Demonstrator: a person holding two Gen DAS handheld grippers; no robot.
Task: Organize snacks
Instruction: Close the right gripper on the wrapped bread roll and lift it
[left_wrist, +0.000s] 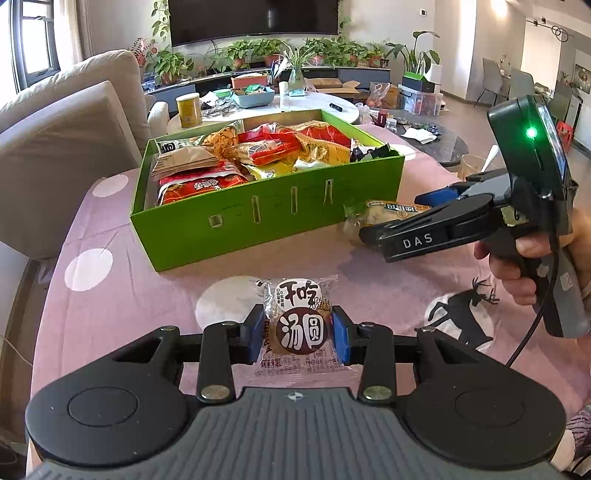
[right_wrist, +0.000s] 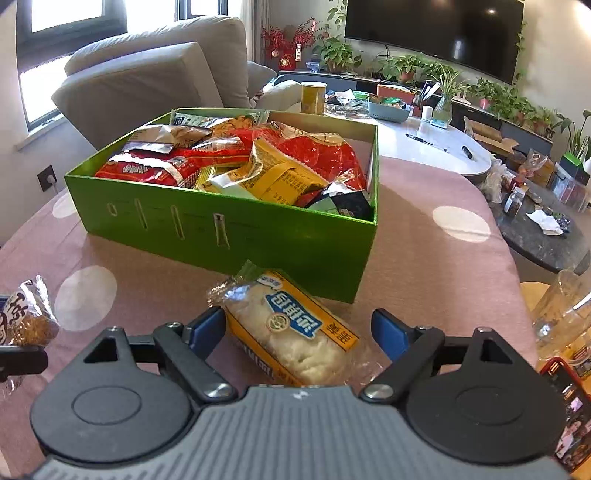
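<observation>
The round snack packet (left_wrist: 299, 325) sits pinched between the blue pads of my left gripper (left_wrist: 298, 332), above the pink spotted tablecloth (left_wrist: 129, 295) in front of the green box (left_wrist: 266, 206) of snacks. The yellow bread packet (right_wrist: 295, 332) lies just beside the box, between my right gripper's (right_wrist: 299, 332) wide jaws, the left pad close against it, the right pad apart.

green box (right_wrist: 258, 236): full | round snack packet (left_wrist: 297, 321); yellow bread packet (right_wrist: 295, 332): on cloth
</observation>
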